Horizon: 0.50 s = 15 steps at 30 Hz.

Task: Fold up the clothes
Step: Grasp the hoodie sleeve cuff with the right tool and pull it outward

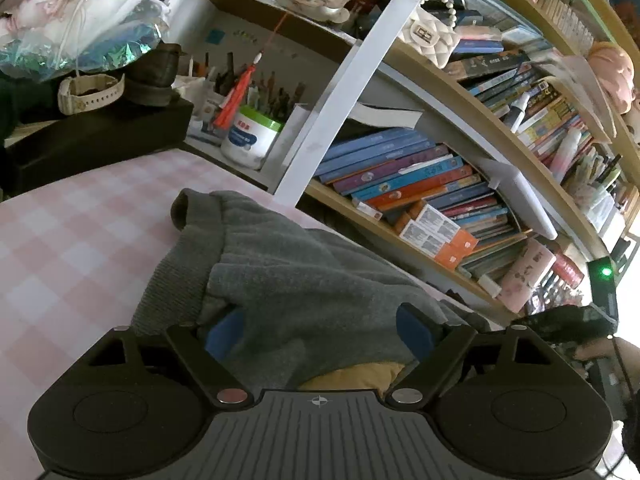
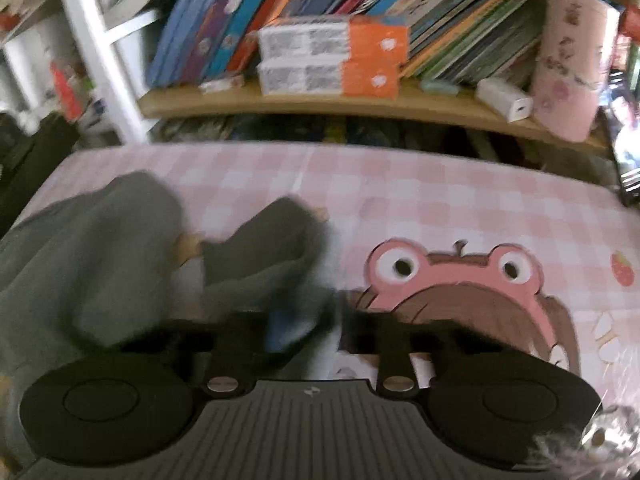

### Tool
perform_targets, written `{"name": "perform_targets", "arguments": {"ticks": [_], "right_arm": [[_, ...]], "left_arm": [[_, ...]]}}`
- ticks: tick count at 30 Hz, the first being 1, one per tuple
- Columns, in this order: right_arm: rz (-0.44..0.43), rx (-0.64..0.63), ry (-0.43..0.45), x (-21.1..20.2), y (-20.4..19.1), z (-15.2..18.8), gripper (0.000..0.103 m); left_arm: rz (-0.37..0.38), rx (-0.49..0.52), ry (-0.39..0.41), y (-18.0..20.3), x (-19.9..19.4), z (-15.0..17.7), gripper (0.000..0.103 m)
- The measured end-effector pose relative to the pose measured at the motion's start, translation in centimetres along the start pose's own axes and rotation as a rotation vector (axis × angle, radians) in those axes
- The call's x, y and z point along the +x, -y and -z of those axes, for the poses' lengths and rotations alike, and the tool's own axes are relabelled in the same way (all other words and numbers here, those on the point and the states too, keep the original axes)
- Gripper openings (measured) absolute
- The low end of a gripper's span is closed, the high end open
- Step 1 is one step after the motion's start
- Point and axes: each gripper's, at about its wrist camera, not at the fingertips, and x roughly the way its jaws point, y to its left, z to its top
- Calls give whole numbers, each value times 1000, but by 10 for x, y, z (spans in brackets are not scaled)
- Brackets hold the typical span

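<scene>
Left gripper [image 1: 320, 330] jaws wide apart over the grey sweater [image 1: 288, 268], right gripper [image 2: 304, 328] closed on its sleeve fabric, pink checked tablecloth [image 2: 420, 200] beneath, bookshelf [image 2: 360, 102] far behind.

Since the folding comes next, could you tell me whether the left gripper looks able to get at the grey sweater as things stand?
Probably yes: the left gripper is open, and the grey sweater already bunches between its fingers, nothing blocking.
</scene>
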Motion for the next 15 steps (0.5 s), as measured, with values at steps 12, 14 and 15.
{"name": "perform_targets", "arguments": {"ticks": [12,14,15], "right_arm": [[128,37,309,-209,55,132,7],[171,127,186,-205,75,161,8],[179,177,144,-204,85,173,11]], "left_arm": [[46,19,12,5,-7,1,88],[53,18,8,6,-6,1,88],[49,20,3,6,-5,2,89]]}}
